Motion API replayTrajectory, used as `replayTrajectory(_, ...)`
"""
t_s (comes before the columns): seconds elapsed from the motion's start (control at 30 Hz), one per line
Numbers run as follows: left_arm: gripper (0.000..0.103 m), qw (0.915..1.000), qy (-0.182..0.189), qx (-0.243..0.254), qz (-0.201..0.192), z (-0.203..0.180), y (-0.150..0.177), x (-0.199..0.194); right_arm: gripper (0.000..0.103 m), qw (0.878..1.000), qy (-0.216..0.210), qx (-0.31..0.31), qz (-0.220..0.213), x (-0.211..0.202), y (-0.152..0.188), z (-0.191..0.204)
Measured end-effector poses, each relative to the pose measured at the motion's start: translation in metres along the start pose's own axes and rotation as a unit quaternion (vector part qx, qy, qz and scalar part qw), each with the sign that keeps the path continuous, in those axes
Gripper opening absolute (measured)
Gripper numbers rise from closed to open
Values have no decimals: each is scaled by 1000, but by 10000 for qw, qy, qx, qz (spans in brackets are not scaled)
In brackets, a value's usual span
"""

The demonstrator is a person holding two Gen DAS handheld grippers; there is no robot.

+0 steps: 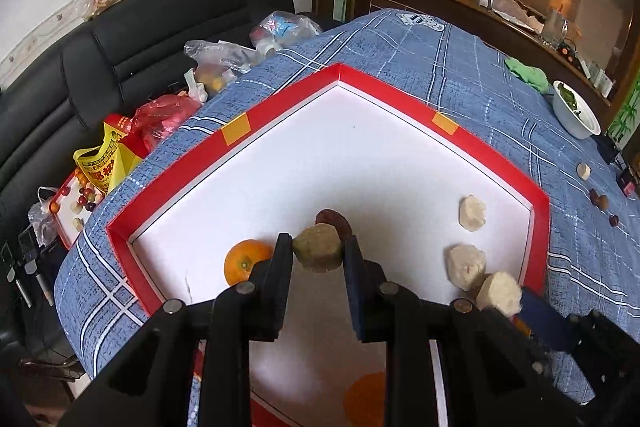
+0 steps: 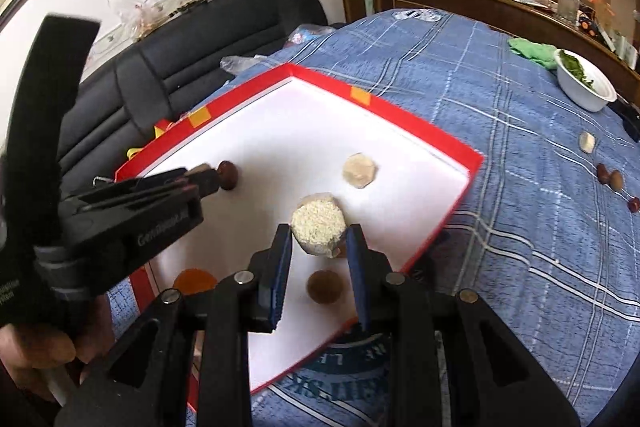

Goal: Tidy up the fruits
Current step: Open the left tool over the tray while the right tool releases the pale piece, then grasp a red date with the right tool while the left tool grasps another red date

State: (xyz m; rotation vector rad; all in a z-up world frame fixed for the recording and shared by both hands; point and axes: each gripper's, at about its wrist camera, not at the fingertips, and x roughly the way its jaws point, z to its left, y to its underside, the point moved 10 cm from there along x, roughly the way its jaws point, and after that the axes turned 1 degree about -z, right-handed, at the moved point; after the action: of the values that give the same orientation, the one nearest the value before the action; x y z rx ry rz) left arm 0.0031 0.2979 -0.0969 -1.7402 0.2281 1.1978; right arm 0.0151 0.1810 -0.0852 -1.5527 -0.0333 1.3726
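Observation:
A red-rimmed white tray [image 1: 496, 155] lies on the blue plaid tablecloth; it also shows in the right wrist view [image 2: 416, 131]. My left gripper [image 1: 318, 251] is shut on a brownish-green peeled fruit chunk [image 1: 318, 247] above the tray, near an orange [image 1: 246, 261] and a dark red fruit [image 1: 334, 221]. My right gripper [image 2: 318, 239] is shut on a pale peeled chunk [image 2: 318, 225] above the tray. Two pale chunks [image 1: 472, 213] [image 1: 466, 265] lie in the tray. In the right wrist view a pale chunk [image 2: 360, 171] and a brown fruit [image 2: 324, 286] lie in the tray.
Loose small fruits [image 2: 610, 179] and a pale chunk [image 2: 587, 141] lie on the cloth at right. A white bowl with greens [image 2: 584, 85] and a green cloth [image 1: 526, 73] stand at far right. Bags [image 1: 168, 115] and a black sofa [image 1: 140, 39] are left of the table.

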Motion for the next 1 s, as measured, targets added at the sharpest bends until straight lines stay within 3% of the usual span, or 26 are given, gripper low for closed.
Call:
replayTrajectory(0.17, 25, 9999, 92, -68, 41, 0, -1, 2, 31, 9997, -20, -45, 229, 9, 7, 5)
replayTrajectory(0.27, 30, 9999, 96, -130, 55, 2, -2, 4, 42, 9995, 31, -19, 328, 12, 11, 5)
replayTrajectory(0.37, 49, 9998, 133, -159, -45, 0, -4, -2, 46, 9996, -11, 16, 298, 10, 11, 5)
replayTrajectory(0.43, 68, 9997, -69, -145, -187, 2, -7, -9, 46, 9997, 17, 9, 224, 5, 10, 4)
replayTrajectory(0.47, 70, 9995, -117, -160, -227, 3, -9, -10, 46, 9998, 14, 29, 200, 2, 9, 2)
replayTrajectory(0.77, 71, 9992, -46, -226, -317, -12, -12, -23, 47, 9995, 109, 266, -132, -30, 4, -25)
replayTrajectory(1.0, 71, 9992, 98, 32, -396, -47, -10, -32, 47, 9967, 400, 657, -274, -57, 19, -82)
